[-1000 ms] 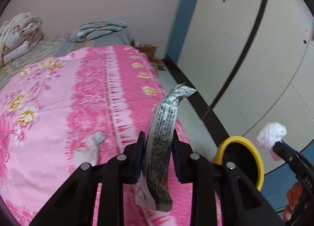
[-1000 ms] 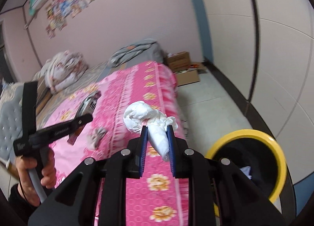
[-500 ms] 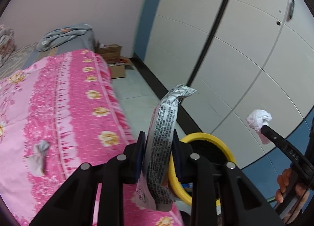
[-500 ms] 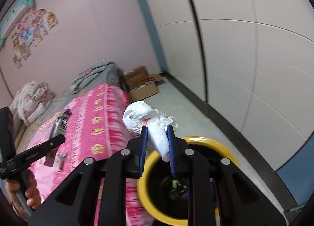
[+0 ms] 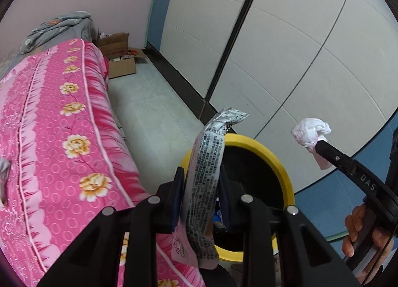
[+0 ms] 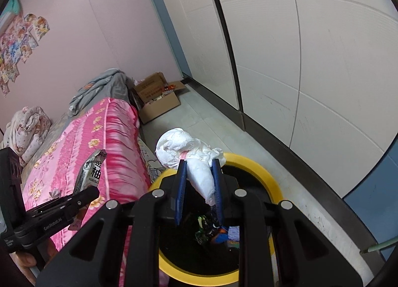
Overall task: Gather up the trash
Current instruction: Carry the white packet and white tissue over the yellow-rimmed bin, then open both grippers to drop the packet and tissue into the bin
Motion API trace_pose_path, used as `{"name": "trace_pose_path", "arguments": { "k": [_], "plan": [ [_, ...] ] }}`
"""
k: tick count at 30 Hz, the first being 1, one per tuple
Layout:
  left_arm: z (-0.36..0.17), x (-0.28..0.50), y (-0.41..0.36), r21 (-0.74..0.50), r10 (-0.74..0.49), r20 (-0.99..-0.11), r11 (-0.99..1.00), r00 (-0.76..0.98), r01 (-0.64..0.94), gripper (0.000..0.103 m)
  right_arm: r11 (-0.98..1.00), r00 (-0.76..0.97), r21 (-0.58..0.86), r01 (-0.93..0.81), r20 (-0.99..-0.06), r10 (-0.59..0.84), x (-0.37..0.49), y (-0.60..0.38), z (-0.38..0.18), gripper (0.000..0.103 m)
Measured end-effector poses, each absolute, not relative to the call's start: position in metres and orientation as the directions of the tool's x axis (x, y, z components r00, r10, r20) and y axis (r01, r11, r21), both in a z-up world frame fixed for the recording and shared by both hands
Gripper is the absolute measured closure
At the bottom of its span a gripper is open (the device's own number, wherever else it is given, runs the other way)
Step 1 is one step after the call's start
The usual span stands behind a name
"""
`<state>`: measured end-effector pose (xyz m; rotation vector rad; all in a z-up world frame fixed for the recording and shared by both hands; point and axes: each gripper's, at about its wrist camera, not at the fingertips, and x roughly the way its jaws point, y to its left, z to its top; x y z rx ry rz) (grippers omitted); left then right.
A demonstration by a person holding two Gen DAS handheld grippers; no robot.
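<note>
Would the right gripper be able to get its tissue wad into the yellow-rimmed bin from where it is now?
Probably yes. The right gripper, shut on the tissue wad, hangs above the open yellow-rimmed bin, with no lid and nothing between them. The left gripper, holding a wrapper, sits off to the side.

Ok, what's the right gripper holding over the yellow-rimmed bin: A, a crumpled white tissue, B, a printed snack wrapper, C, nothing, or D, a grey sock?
A: the right gripper is clamped on a crumpled white tissue above the yellow-rimmed bin; the left gripper has the wrapper.
</note>
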<state>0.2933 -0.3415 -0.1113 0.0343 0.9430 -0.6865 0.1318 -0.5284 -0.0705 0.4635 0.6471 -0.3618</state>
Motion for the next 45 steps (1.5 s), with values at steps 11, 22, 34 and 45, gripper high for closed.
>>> {"name": "trace_pose_path", "arguments": {
  "k": [11,22,34,45],
  "plan": [
    [-0.149,0.287,-0.382,-0.212,-0.492,-0.797,0.771,0.350,0.600,0.078,0.793,0.688,0.311,0.524,-0.703,-0.180,0.131,-0.555,-0.121,0.084],
    [-0.164,0.283,-0.403,-0.220,-0.501,-0.808,0.745,0.311,0.630,0.078,0.778,0.672,0.303,0.551,-0.714,-0.198,0.131,-0.564,-0.135,0.083],
    [-0.160,0.284,-0.400,-0.224,-0.511,-0.795,0.748,0.327,0.624,0.051,0.761,0.672,0.288,0.581,-0.697,-0.249,0.124,-0.561,-0.130,0.054],
    [-0.127,0.283,-0.361,-0.202,-0.535,-0.739,0.756,0.411,0.622,0.014,0.778,0.754,0.347,0.523,-0.615,-0.232,0.115,-0.554,-0.106,0.008]
  ]
}}
